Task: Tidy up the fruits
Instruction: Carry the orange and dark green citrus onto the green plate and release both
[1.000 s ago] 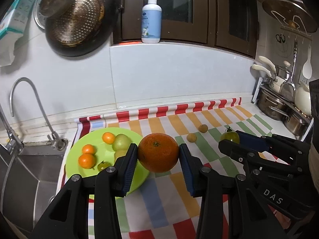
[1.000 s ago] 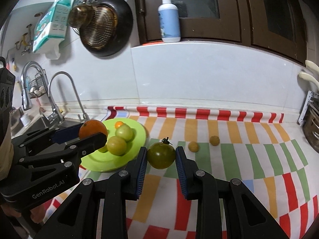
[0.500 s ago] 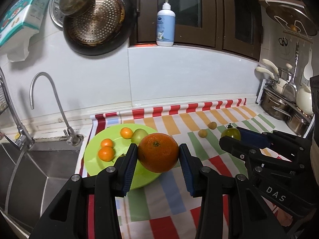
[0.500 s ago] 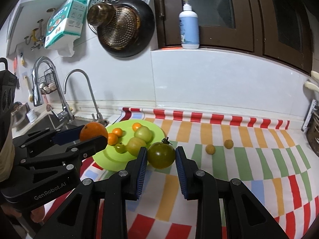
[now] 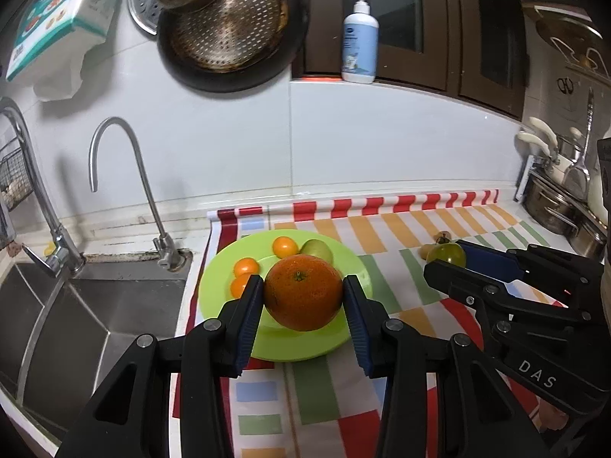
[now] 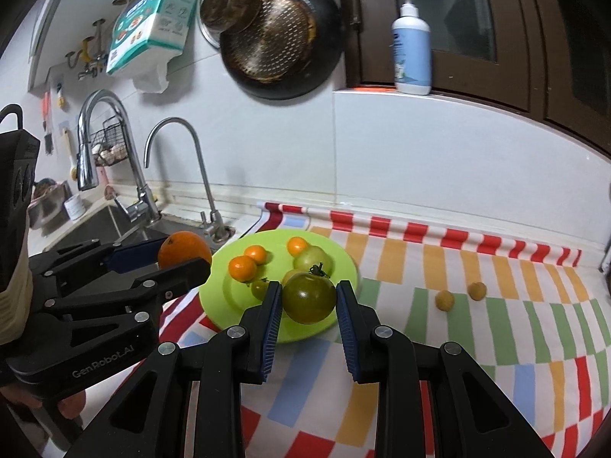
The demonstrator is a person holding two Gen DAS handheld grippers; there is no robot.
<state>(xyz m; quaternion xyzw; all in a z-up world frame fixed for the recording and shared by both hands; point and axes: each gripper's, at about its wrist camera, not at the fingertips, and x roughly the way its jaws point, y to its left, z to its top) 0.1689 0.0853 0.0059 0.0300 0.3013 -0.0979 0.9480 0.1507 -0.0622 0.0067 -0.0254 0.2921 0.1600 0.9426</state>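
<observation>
While both grippers hang over the striped cloth (image 6: 439,267), each one has a fruit clamped between its blue pads. The left gripper (image 5: 303,301) squeezes a big orange (image 5: 303,292), jaws spread fairly wide around it, right above the near half of the green plate (image 5: 343,255). The right gripper (image 6: 308,303) pinches a green tomato (image 6: 308,297) with its jaws set narrower, over the plate's near edge on the right-hand side.

Already on the plate: three small tangerines (image 6: 242,268) toward the sink side and a couple of pale green fruits (image 6: 313,257) in the middle — so the free space is mostly the near part. From the left camera the orange blocks the view of the plate's centre, so you can't see what's under it. From the right camera the tomato covers part of the green fruits, and a small dark green one (image 6: 260,287) sits just beside the left pad.

Off to the right, two little yellow fruits (image 6: 445,300) lie on the cloth, close together and well apart from the plate.

Around it all — a sink (image 5: 76,305) with a curved tap (image 5: 126,175) directly left of the plate, a dark pan (image 5: 229,34) hanging on the wall above, a soap bottle (image 5: 359,42) on the ledge, and steel pots (image 5: 553,206) at the far right of the counter.
</observation>
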